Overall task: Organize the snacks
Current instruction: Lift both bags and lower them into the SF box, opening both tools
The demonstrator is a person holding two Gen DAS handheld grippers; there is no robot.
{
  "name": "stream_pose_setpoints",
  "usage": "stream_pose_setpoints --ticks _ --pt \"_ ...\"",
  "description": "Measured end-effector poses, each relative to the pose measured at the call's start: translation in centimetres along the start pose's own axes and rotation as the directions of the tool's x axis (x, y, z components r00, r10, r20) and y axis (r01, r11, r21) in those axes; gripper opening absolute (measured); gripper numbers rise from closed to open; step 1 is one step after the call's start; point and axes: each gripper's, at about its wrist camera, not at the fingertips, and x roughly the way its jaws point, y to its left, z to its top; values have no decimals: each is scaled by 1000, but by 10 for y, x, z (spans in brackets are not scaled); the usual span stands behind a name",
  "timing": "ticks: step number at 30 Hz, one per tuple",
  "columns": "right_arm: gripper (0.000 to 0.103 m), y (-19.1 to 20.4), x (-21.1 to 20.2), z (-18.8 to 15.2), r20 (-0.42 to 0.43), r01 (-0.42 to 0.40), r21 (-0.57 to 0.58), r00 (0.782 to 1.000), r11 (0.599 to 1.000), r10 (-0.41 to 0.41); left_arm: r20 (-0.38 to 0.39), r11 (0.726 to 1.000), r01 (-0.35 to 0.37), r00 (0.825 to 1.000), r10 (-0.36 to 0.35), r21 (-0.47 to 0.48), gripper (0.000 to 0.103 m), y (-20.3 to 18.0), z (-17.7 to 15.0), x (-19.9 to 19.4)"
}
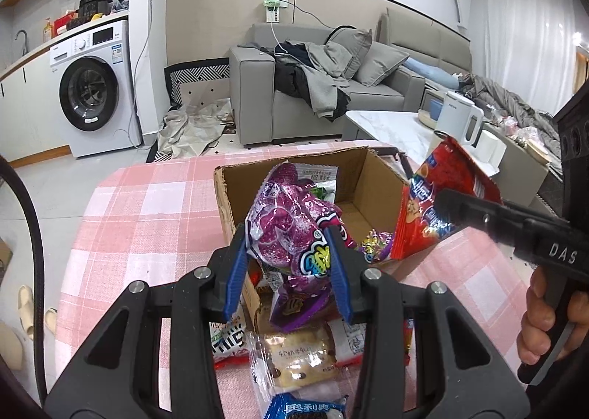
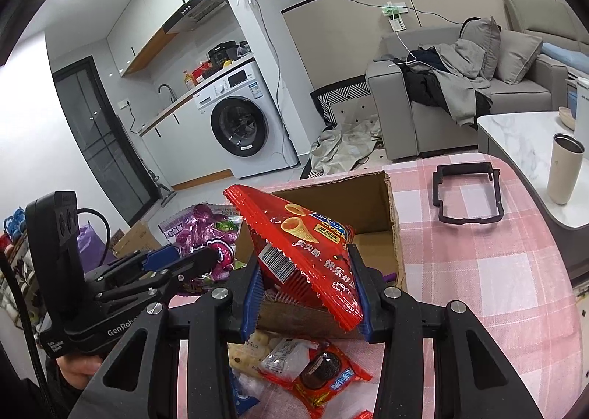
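An open cardboard box (image 1: 371,179) (image 2: 394,220) stands on the pink checked tablecloth. My left gripper (image 1: 291,253) is shut on a purple candy bag (image 1: 291,220), held over the box's near edge; the same bag (image 2: 206,231) and left gripper (image 2: 180,257) show at left in the right wrist view. My right gripper (image 2: 305,271) is shut on a red corn-cone snack bag (image 2: 302,246), also above the box's near side. The red bag (image 1: 438,198) hangs at the box's right wall in the left wrist view. Some snacks lie inside the box.
Loose snack packs lie on the cloth before the box: a biscuit pack (image 1: 298,360), a blue cookie pack (image 1: 305,409), a red cookie pack (image 2: 324,378). A black frame (image 2: 467,194) lies right of the box. A tumbler (image 2: 565,168) and kettle (image 1: 458,117) stand on the marble table.
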Motion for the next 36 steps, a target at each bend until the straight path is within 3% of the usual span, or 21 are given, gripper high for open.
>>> stream_pose_setpoints --ticks 36 --pt "42 -20 49 4 -66 15 40 998 999 -12 -78 999 -46 996 47 14 37 1 -4 71"
